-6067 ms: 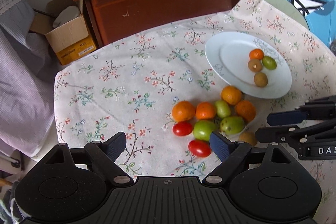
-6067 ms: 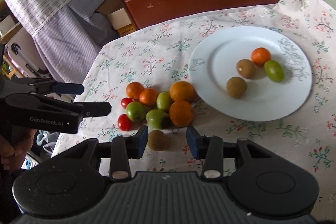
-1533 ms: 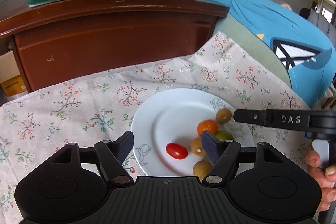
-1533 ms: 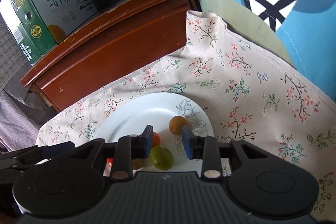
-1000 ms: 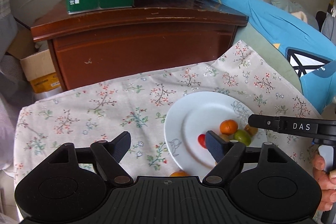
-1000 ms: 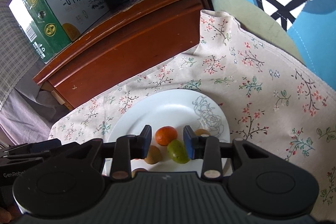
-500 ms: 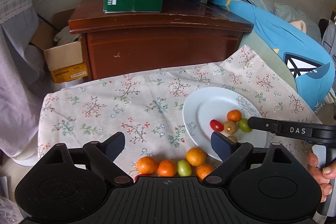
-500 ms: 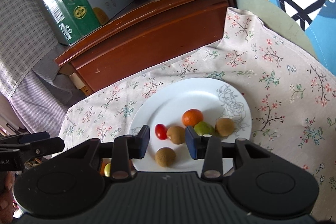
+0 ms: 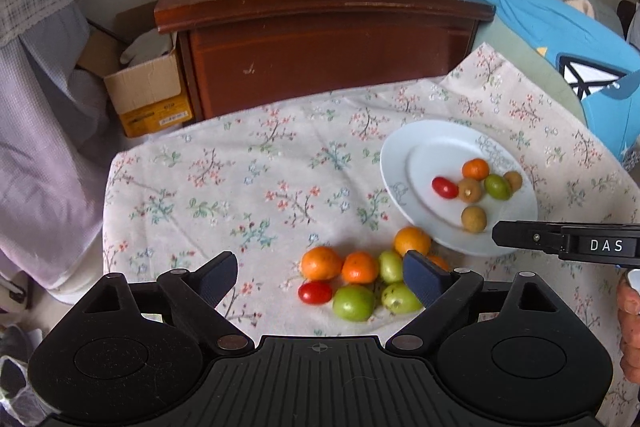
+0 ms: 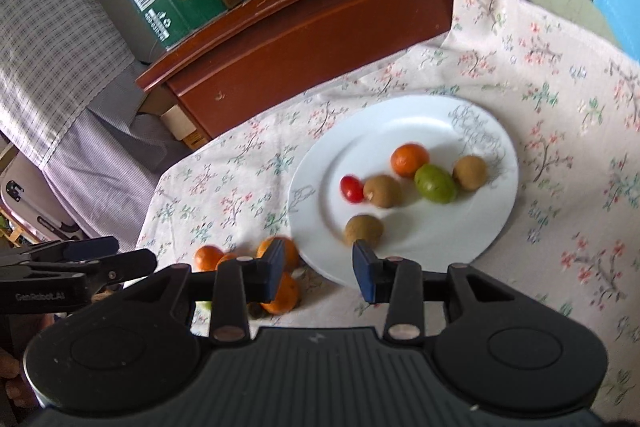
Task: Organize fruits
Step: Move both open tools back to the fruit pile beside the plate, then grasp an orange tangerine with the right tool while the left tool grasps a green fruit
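Left gripper [image 9: 319, 275] empty, jaws wide, having just been opening; loose fruit pile [image 9: 360, 277] on the cloth-covered counter [image 9: 256, 187] sits just ahead between its fingers, and its right finger [image 9: 420, 279] hides part of one orange and a green fruit. Right gripper [image 10: 318, 269] empty, jaws parted narrowly; white plate [image 10: 496, 211] directly ahead holds six fruits, motion-blurred, and the pile to its left is mostly blocked by its left finger [image 10: 274, 267].
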Demonstrator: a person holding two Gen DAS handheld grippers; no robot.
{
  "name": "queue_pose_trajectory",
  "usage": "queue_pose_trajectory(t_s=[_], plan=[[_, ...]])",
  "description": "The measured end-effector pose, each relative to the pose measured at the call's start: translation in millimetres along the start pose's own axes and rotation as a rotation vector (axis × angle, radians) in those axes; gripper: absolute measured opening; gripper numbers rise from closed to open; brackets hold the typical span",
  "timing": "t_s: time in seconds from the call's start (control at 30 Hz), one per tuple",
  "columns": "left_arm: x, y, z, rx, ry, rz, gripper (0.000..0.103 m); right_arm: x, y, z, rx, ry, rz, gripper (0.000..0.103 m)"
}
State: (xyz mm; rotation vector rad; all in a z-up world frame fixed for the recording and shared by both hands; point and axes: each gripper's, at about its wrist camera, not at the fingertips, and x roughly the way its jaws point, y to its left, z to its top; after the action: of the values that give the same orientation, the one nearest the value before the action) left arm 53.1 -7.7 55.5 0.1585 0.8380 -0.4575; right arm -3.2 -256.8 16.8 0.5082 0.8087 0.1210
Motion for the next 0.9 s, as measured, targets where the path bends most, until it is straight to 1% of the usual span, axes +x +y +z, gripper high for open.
queue_pose_trajectory(t_s=[0.1,0.27,0.47,0.7,0.8,0.9], plan=[[3.5,-0.9,-8.8,0.027,0.025,0.001,0.091,7.0,5.0,-6.8,-0.005,0.031,0.031,0.039],[7.3,-9.6,-22.2,0.11,0.051,-0.025,0.091,17.1,9.1,-11.5,0.0,0.063,0.078,0.039],[15.5,-17.7,-36.6,0.146,0.074,-0.053,0.091,31.3,15.8,-16.4,-0.02,0.092,0.081,0.039],[17.0,-24.0,-43.0,0.188,0.041,-0.067,0.09,43.1,16.4,-17.7,-0.027,0.103,0.058,0.039],[16.3,-30.1,-44.7,0.224,0.022,-0.077,0.09,49.3,17.6,-19.2,-0.032,0.112,0.049,0.038],[16.7,-37.1,-46.8,0.266,0.002,-0.083,0.089,52.3,19.9,-22.0,-0.042,0.11,0.046,0.035]])
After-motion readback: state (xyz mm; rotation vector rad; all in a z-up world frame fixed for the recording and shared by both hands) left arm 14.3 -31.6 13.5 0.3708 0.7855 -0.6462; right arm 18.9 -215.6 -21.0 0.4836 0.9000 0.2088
